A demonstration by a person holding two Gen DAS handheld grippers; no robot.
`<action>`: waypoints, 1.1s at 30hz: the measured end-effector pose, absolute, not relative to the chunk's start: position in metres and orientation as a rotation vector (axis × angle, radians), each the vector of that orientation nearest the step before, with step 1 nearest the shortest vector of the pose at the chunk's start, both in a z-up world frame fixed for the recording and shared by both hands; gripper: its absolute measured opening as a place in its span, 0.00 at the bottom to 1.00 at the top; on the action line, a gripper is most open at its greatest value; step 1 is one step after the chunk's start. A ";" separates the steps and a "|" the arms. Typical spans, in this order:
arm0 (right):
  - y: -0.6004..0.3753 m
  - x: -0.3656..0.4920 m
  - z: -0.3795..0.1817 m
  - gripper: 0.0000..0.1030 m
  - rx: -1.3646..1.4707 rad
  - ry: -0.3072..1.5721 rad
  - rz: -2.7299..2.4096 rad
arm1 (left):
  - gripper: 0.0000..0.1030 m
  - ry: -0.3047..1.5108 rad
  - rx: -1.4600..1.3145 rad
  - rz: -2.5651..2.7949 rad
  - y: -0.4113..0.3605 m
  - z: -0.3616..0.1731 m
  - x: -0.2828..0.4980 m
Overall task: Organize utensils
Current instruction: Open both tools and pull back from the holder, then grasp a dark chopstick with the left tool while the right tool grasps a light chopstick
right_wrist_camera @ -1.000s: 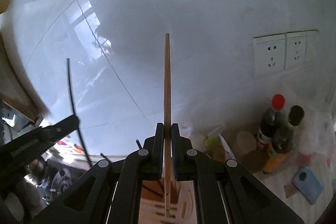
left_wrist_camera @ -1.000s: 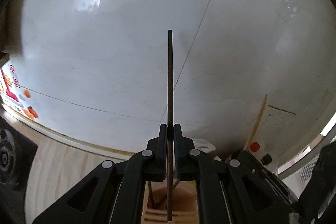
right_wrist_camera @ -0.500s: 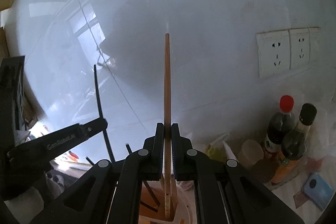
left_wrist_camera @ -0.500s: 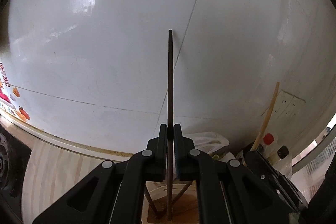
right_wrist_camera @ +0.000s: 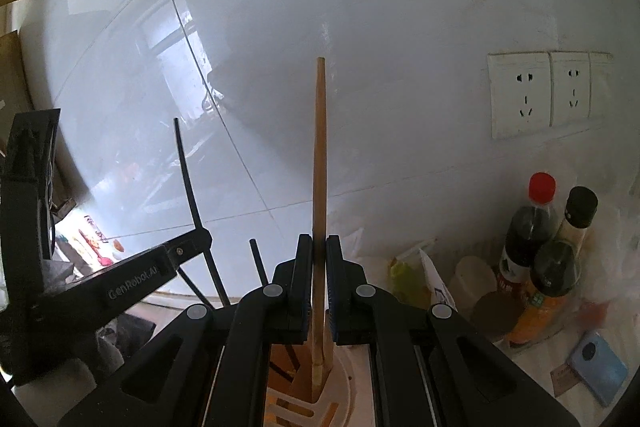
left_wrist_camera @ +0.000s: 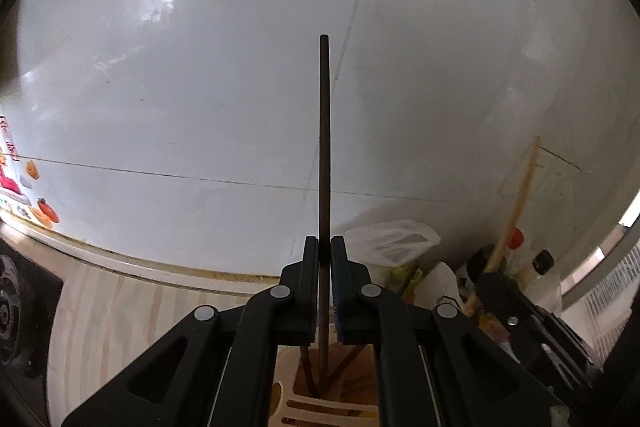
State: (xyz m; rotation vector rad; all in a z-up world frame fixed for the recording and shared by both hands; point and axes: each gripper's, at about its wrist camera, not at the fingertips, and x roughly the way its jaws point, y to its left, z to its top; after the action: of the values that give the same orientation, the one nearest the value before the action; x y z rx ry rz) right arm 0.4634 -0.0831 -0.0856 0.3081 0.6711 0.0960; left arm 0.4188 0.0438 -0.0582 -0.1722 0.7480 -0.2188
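My left gripper [left_wrist_camera: 324,247] is shut on a dark chopstick [left_wrist_camera: 324,147] that stands upright, its lower end inside a pale wooden utensil holder [left_wrist_camera: 328,407] below the jaws. My right gripper [right_wrist_camera: 319,245] is shut on a light wooden chopstick [right_wrist_camera: 320,163], also upright, its lower end down in the same holder [right_wrist_camera: 340,379]. In the right wrist view the left gripper [right_wrist_camera: 192,243] shows at the left with its dark chopstick [right_wrist_camera: 186,167]. Another dark stick [right_wrist_camera: 258,261] stands in the holder.
A white tiled wall fills the background. Sauce bottles [right_wrist_camera: 532,227], a plastic cup [right_wrist_camera: 474,275] and a blue card [right_wrist_camera: 598,363] stand at the right on the counter. Wall sockets [right_wrist_camera: 520,95] are at the upper right. A plastic bag [left_wrist_camera: 390,239] lies behind the holder. A stove edge [left_wrist_camera: 16,311] is at the left.
Both grippers have sunk lower, bringing their chopsticks down into the holder. The left gripper has come closer to the right one.
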 end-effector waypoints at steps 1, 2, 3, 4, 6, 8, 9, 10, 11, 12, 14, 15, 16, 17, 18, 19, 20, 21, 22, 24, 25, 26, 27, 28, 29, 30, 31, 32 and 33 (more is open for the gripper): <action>-0.083 0.464 -0.086 0.07 0.309 0.681 0.104 | 0.03 0.752 -0.163 -0.230 0.040 -0.057 0.417; -0.084 0.464 -0.087 0.07 0.308 0.688 0.105 | 0.04 0.759 -0.155 -0.240 0.041 -0.054 0.415; -0.084 0.464 -0.088 0.07 0.308 0.696 0.111 | 0.05 0.770 -0.147 -0.245 0.040 -0.052 0.412; -0.084 0.464 -0.088 0.07 0.308 0.711 0.124 | 0.05 0.785 -0.146 -0.249 0.041 -0.050 0.409; -0.084 0.462 -0.085 0.07 0.311 0.732 0.140 | 0.12 0.823 -0.149 -0.256 0.042 -0.048 0.403; -0.086 0.458 -0.081 0.08 0.318 0.751 0.167 | 0.23 0.850 -0.149 -0.237 0.048 -0.043 0.394; -0.088 0.455 -0.077 0.14 0.313 0.759 0.165 | 0.28 0.851 -0.151 -0.240 0.050 -0.041 0.388; -0.091 0.450 -0.073 0.20 0.318 0.759 0.169 | 0.30 0.844 -0.151 -0.244 0.052 -0.038 0.380; -0.094 0.446 -0.069 0.37 0.326 0.754 0.170 | 0.40 0.833 -0.148 -0.231 0.054 -0.034 0.370; -0.099 0.441 -0.064 0.51 0.329 0.751 0.160 | 0.70 0.829 -0.134 -0.198 0.056 -0.032 0.363; -0.109 0.428 -0.053 0.58 0.333 0.741 0.148 | 0.98 0.811 -0.121 -0.154 0.060 -0.028 0.345; -0.113 0.421 -0.049 0.58 0.330 0.742 0.129 | 0.98 0.798 -0.142 -0.161 0.063 -0.026 0.335; -0.120 0.412 -0.046 0.58 0.339 0.743 0.114 | 0.98 0.793 -0.152 -0.160 0.065 -0.025 0.329; -0.124 0.407 -0.045 0.59 0.349 0.742 0.107 | 0.98 0.790 -0.157 -0.157 0.067 -0.024 0.324; -0.131 0.398 -0.043 0.60 0.362 0.742 0.094 | 0.99 0.783 -0.159 -0.146 0.069 -0.024 0.316; -0.137 0.390 -0.042 0.60 0.370 0.744 0.082 | 1.00 0.779 -0.155 -0.132 0.070 -0.024 0.310; -0.142 0.384 -0.040 0.61 0.377 0.747 0.071 | 1.00 0.776 -0.151 -0.115 0.070 -0.026 0.305; -0.147 0.377 -0.041 0.63 0.382 0.757 0.057 | 1.00 0.782 -0.147 -0.091 0.071 -0.029 0.297; -0.152 0.373 -0.041 0.64 0.384 0.768 0.044 | 1.00 0.790 -0.144 -0.073 0.073 -0.032 0.293; -0.163 0.359 -0.047 0.67 0.386 0.786 0.003 | 1.00 0.816 -0.133 -0.049 0.071 -0.042 0.285; -0.169 0.351 -0.053 0.67 0.384 0.799 -0.018 | 1.00 0.837 -0.128 -0.045 0.067 -0.052 0.282; -0.173 0.344 -0.059 0.67 0.384 0.811 -0.032 | 1.00 0.855 -0.122 -0.040 0.065 -0.060 0.278; -0.177 0.340 -0.066 0.67 0.384 0.827 -0.044 | 1.00 0.882 -0.108 -0.033 0.063 -0.070 0.275; -0.183 0.333 -0.076 0.67 0.387 0.851 -0.059 | 1.00 0.915 -0.090 -0.027 0.059 -0.081 0.271; -0.186 0.327 -0.083 0.67 0.388 0.865 -0.068 | 1.00 0.944 -0.070 -0.018 0.054 -0.094 0.269; -0.191 0.320 -0.095 0.70 0.381 0.891 -0.085 | 1.00 0.967 -0.054 -0.013 0.049 -0.103 0.266; -0.194 0.315 -0.105 0.73 0.373 0.916 -0.101 | 1.00 0.991 -0.034 -0.012 0.042 -0.115 0.263; -0.199 0.310 -0.117 0.74 0.366 0.945 -0.121 | 1.00 1.004 -0.017 -0.007 0.036 -0.124 0.260; -0.204 0.306 -0.130 0.74 0.360 0.983 -0.137 | 1.00 1.033 0.003 0.004 0.027 -0.138 0.257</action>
State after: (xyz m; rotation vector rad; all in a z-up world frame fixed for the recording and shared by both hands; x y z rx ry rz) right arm 0.3056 -0.2037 -0.1297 0.3602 0.9827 -0.1369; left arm 0.2569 0.0268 -0.1377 0.0025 1.0335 0.0042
